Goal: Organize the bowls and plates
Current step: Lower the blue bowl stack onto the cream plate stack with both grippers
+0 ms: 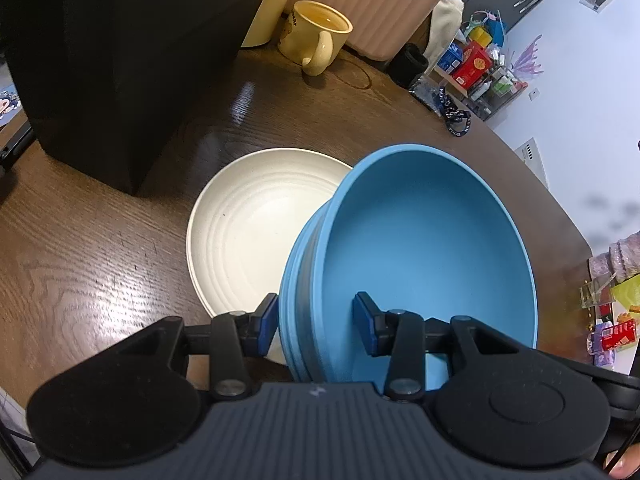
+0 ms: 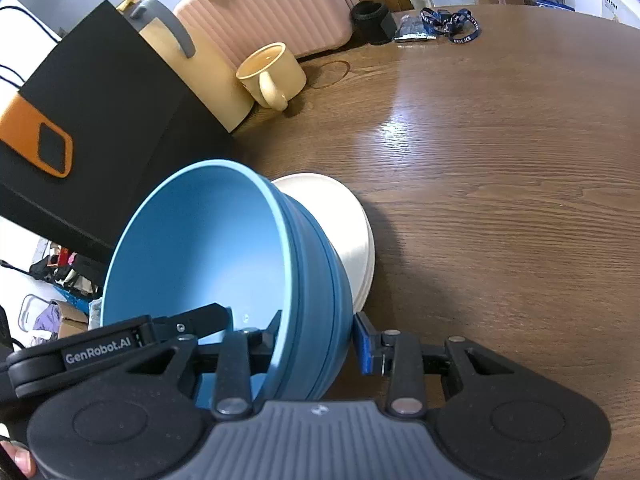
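**Blue bowl held from both sides over the cream plate**

The deep blue plastic bowl (image 1: 420, 248) hangs tilted above the round cream ridged plate (image 1: 240, 224) on the brown wooden bench (image 1: 88, 256). The left hand-held gripper (image 1: 316, 320) and the right hand-held gripper (image 2: 316, 336) each clamp its rim. Only the right view shows the orange-and-black box (image 2: 80, 120).

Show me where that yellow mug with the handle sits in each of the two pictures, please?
Left wrist view: the yellow mug stands at the top centre, beside the pink ribbed case.
Right wrist view: the mug stands upper left of centre, between the cream kettle and the same case.
Shared landmark: the white plate behind the blue bowl.
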`<control>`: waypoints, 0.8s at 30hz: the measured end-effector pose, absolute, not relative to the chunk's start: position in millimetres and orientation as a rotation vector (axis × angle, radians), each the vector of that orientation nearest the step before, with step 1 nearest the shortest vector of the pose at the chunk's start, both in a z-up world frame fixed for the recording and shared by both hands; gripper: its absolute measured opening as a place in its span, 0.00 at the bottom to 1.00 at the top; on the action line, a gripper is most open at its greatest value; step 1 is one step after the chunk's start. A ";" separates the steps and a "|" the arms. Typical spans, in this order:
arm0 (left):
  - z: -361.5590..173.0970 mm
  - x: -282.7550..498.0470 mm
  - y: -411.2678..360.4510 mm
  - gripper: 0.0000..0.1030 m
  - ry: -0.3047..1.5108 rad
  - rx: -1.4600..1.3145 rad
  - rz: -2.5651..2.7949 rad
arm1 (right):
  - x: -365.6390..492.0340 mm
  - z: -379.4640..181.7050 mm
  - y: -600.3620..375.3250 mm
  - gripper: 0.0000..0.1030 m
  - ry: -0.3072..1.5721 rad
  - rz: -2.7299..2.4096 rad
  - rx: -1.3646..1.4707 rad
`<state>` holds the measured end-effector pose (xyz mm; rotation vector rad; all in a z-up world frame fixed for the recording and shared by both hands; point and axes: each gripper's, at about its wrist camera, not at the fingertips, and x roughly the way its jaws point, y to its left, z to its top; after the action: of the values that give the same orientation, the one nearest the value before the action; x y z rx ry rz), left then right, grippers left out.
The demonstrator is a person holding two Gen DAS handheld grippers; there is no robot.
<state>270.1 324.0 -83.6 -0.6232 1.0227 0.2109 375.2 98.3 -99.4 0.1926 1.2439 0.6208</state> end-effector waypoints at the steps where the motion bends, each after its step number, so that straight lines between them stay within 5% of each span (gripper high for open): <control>1: -85.1 272.1 326.6 0.40 1.028 -0.622 0.210 | 376.9 -101.2 100.5 0.32 1.248 0.618 0.194; 24: -115.5 309.6 363.5 0.39 1.096 -0.630 0.180 | 405.3 -126.3 137.4 0.31 1.300 0.559 0.174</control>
<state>309.6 363.5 -115.5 -0.6303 1.0956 0.1805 405.3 137.4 -126.3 0.1743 1.2999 0.5589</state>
